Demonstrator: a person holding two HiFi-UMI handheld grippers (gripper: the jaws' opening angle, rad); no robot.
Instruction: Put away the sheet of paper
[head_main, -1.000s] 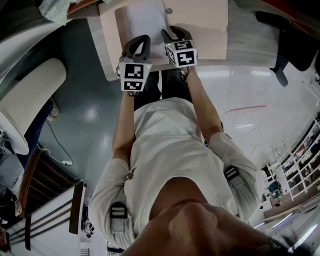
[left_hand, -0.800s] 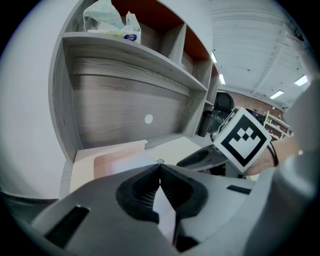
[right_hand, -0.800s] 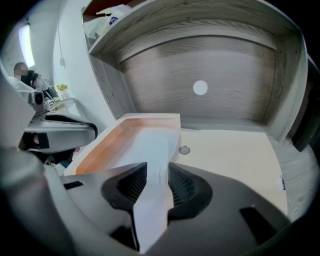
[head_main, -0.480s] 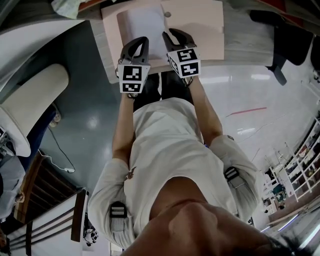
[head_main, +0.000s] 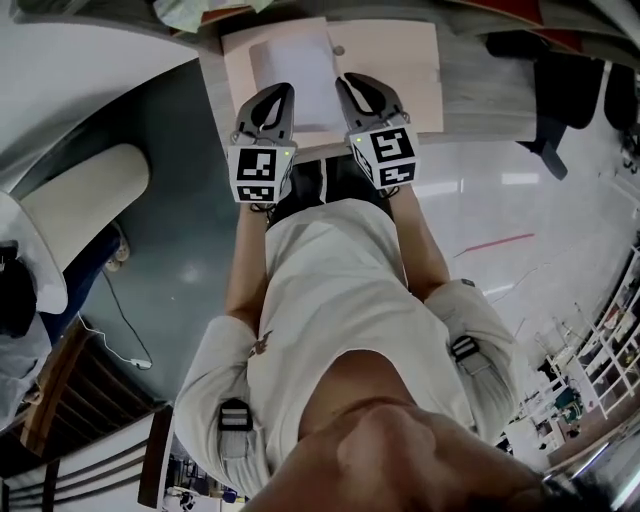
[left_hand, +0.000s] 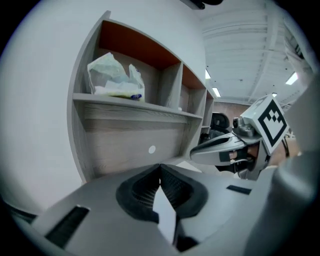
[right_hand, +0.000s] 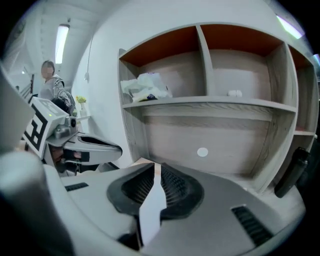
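Note:
The white sheet of paper (head_main: 293, 66) hangs over a peach desk mat (head_main: 395, 70), held at its near edge by both grippers. My left gripper (head_main: 275, 98) is shut on the sheet's left corner; in the left gripper view the paper edge (left_hand: 166, 217) runs between the closed pads of the left gripper (left_hand: 160, 169). My right gripper (head_main: 352, 88) grips the right corner. Its jaws have just been closing, and the sheet (right_hand: 151, 209) is now pinched in the right gripper (right_hand: 156, 167). Both grippers point at a shelf unit (right_hand: 215, 105).
The grey shelf unit (left_hand: 130, 107) with an orange back stands behind the desk. A crumpled plastic bag (right_hand: 145, 86) fills its left compartment and a small white object (right_hand: 234, 93) lies in the middle one. A black chair (head_main: 560, 90) is at the right and a person (right_hand: 50, 80) stands far left.
Both grippers have risen towards the camera, taking the sheet's near edge up with them. The right gripper's jaws have closed on the paper.

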